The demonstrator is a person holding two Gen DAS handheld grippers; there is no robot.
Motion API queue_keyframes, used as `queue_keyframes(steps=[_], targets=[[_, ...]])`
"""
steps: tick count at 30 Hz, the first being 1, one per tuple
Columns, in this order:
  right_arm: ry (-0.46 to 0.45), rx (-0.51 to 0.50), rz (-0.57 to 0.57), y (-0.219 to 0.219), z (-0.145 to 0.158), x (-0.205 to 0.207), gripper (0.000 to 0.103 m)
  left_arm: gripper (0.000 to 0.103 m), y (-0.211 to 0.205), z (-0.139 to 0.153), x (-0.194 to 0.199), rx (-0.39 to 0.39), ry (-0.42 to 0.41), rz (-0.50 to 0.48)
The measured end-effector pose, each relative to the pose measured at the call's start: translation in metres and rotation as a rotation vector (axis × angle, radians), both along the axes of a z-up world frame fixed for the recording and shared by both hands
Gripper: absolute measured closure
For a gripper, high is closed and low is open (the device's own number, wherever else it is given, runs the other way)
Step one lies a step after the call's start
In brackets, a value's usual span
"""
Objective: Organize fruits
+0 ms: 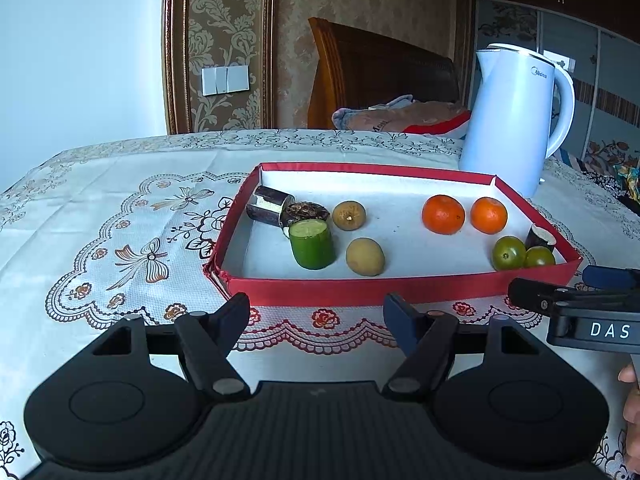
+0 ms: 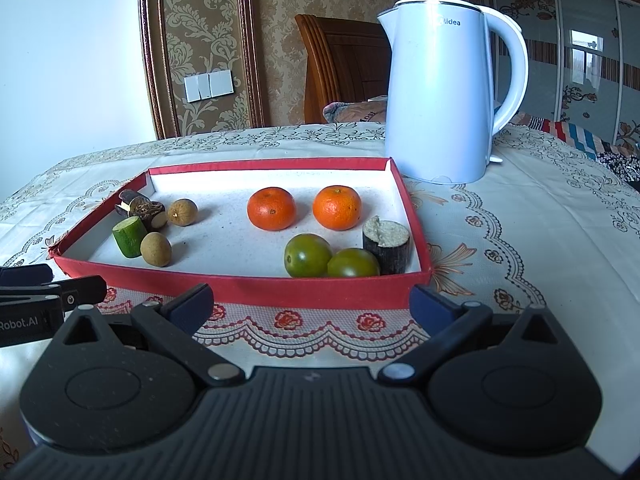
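both grippers hover over the tablecloth (image 1: 120,200) just short of the red tray's (image 1: 360,290) near wall, and every fruit lies inside the tray, beyond the fingertips.

the left gripper (image 1: 318,312) has its fingers spread wide and holds nothing. ahead of its left finger, in the tray's left end, sit dark cane pieces (image 1: 266,206) at the back, with a brown piece (image 1: 306,212) touching them. a green cane stub (image 1: 312,244) stands upright just in front. two longans follow: one (image 1: 349,215) farther back, one (image 1: 365,257) nearer the wall, lying between the two fingers' lines.

to the right, well apart from that group, two oranges (image 2: 272,208) (image 2: 337,207) sit side by side mid-tray. in front of them two green tomatoes (image 2: 307,255) (image 2: 353,263) touch each other close to the near wall, and a dark cane stub (image 2: 386,246) stands upright against the right tomato, in the right corner.

the right gripper (image 2: 310,304) is also spread wide and empty; the tomatoes and stub lie straight ahead between its fingers, past the wall. a white kettle (image 2: 436,92) stands behind the tray's far right corner.
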State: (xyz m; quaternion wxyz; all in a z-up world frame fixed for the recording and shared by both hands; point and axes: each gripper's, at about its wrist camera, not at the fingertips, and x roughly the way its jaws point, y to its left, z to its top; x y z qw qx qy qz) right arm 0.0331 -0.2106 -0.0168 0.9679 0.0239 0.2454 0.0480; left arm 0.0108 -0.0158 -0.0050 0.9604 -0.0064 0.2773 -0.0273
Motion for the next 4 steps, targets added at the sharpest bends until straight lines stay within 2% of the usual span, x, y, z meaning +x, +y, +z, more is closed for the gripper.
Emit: queue_keyframes(steps=[4], targets=[[0.02, -0.006, 0.016, 0.0012, -0.0023, -0.0008, 0.0, 0.03, 0.0014, -0.0011, 0.0013, -0.002, 0.015, 0.003]])
